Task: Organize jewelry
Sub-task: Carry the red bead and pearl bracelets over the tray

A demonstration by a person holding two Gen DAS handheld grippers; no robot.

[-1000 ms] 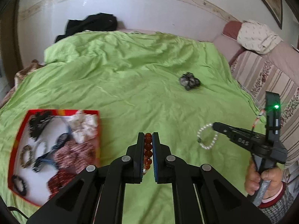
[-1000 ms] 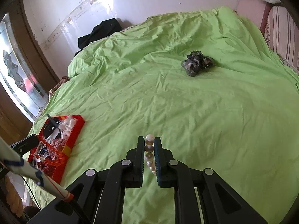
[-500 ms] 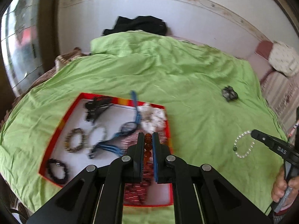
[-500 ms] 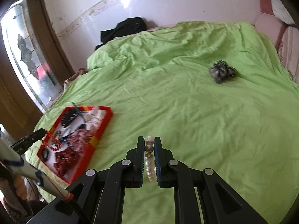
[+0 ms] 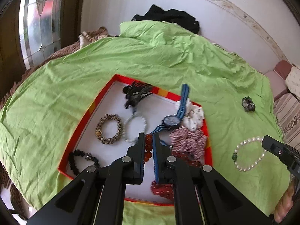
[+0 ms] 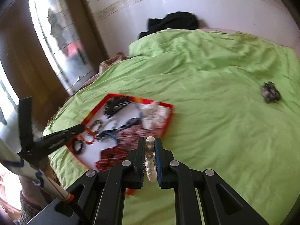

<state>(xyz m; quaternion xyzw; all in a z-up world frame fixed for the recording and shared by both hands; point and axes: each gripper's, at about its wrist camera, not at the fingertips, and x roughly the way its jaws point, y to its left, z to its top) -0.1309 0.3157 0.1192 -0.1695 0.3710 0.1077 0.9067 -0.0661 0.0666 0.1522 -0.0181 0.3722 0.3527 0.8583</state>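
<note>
A green bedspread (image 5: 168, 60) is covering the bed, with a black garment (image 5: 168, 18) lying at its far edge by the wall. On the near left part of the bed a red tray (image 5: 82, 123) is sitting, holding a watch (image 5: 171, 121), bracelets and patterned scrunchies. A second ago the tray was off to the left in both views; now it is filling the middle of the left wrist view and coming in close in the right one, so both hands are carrying their loads over to it.

The left claw (image 5: 149, 140) is now hanging over the tray, clamped on a red bead bracelet (image 5: 148, 146). The right claw (image 6: 150, 144) is gripping a pearl bracelet (image 5: 249, 154), which is dangling above the bedspread just right of the tray, not yet over it.

A dark scrunchie (image 5: 248, 104) is lying alone on the far right of the bedspread, well apart from the tray.

Judging from this, the red bracelet is about ready to be dropped in, the pearl one next, and the lone scrunchie is left to fetch.
</note>
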